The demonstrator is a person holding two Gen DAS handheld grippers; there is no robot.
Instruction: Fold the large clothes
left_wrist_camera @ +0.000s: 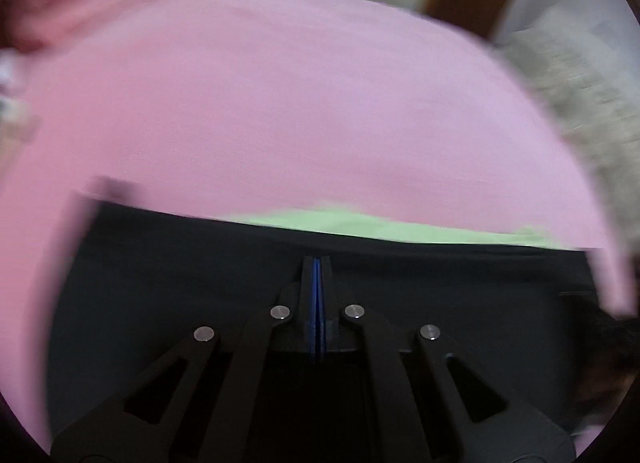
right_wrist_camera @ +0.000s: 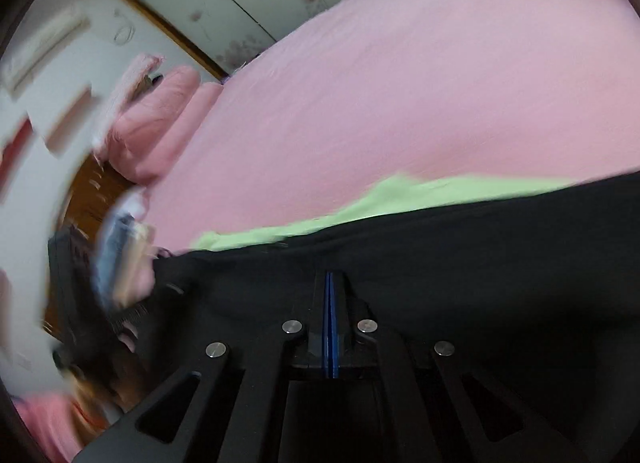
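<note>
Carrying a black garment [left_wrist_camera: 200,263] across the lower half of both wrist views, above a pink bedsheet [left_wrist_camera: 280,103] and a light green cloth [left_wrist_camera: 360,225] at mid-frame. Left gripper [left_wrist_camera: 316,263] and right gripper [right_wrist_camera: 330,277] pinched fully shut at the garment's edge, though uncertain whether fabric sits between the blue pads. Risking a slipped hem or a dragged, bunched green cloth, given heavy blur at frame edges.
</note>
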